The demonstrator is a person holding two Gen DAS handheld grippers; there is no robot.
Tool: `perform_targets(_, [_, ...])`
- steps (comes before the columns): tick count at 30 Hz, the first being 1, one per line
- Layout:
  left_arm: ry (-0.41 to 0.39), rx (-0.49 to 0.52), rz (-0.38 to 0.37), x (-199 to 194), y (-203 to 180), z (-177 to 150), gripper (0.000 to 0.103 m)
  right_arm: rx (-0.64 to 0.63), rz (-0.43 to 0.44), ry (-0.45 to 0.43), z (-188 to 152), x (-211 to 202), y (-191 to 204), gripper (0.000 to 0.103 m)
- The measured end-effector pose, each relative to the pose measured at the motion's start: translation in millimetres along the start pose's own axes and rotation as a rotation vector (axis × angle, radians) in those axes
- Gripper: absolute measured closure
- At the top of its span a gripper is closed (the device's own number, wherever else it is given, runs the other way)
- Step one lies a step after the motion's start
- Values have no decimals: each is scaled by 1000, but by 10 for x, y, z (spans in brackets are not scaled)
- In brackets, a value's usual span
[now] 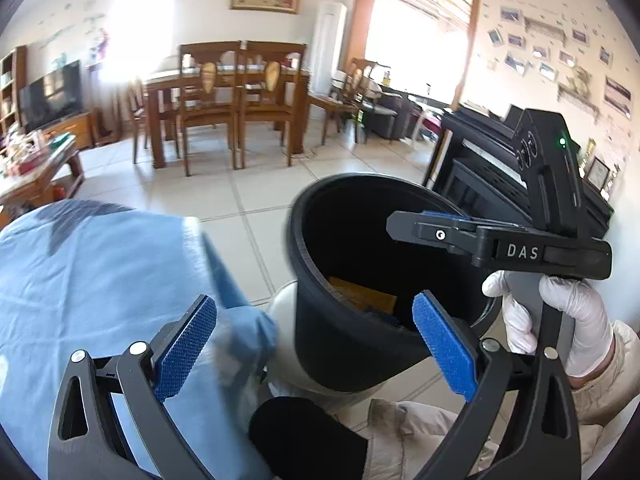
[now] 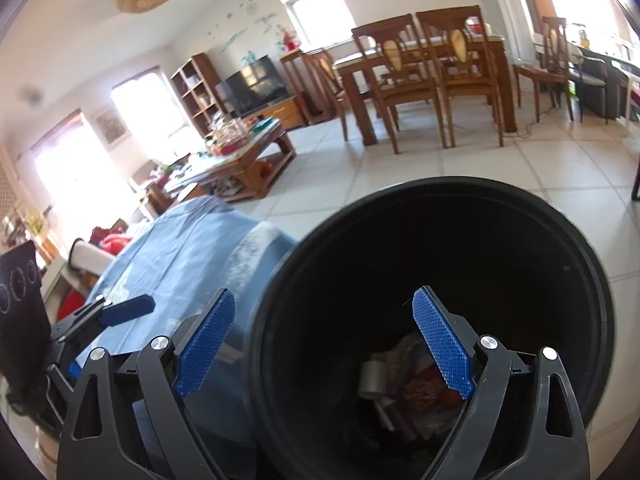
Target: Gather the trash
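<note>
Black claw (image 1: 314,344), blue pads (image 1: 186,346), white glove (image 1: 576,320)

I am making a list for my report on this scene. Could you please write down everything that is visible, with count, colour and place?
Trash bin: one, black, on the tiled floor beside the blue-covered surface.
Trash in bin: several pieces, grey, red and white, at the bottom.
Blue cloth: one, light blue, covering a surface left of the bin.
Dining table: one, brown wood, far side of the room.
Dining chairs: at least four, brown wood, around the table.
Television: one, black, on a wooden stand at the left.
Coffee table: one, brown wood, cluttered.
Piano: one, black, at the right wall.
Left gripper: black with blue pads, open, empty.
Right gripper: same, open, over the bin.
Gloved hand: white, holding the right gripper.
</note>
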State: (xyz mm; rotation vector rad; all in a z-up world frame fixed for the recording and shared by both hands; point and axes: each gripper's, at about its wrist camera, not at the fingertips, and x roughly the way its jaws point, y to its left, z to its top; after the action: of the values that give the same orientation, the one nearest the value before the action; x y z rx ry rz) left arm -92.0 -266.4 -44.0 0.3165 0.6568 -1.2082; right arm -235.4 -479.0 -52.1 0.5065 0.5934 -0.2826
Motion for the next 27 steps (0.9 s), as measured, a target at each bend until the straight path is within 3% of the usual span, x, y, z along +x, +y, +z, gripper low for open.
perform_targets(7, [-80, -104, 127, -456, 461, -175, 5, -76, 66, 21, 74, 316, 674, 14])
perform_targets(11, [-124, -183, 280, -787, 803, -325, 5, -141, 111, 14, 112, 549, 1201, 14])
perform_targets(13, [-155, -225, 331, -973, 969, -425, 5, -188, 127, -8, 131, 675, 1515, 14])
perform_targets(15, [-191, -273, 400, -1178, 1140, -509, 5, -234, 147, -58, 128, 779, 1847, 5])
perform_targets(27, [-341, -428, 803, -2116, 1805, -935, 5, -394, 267, -265, 110, 1326, 3356, 5])
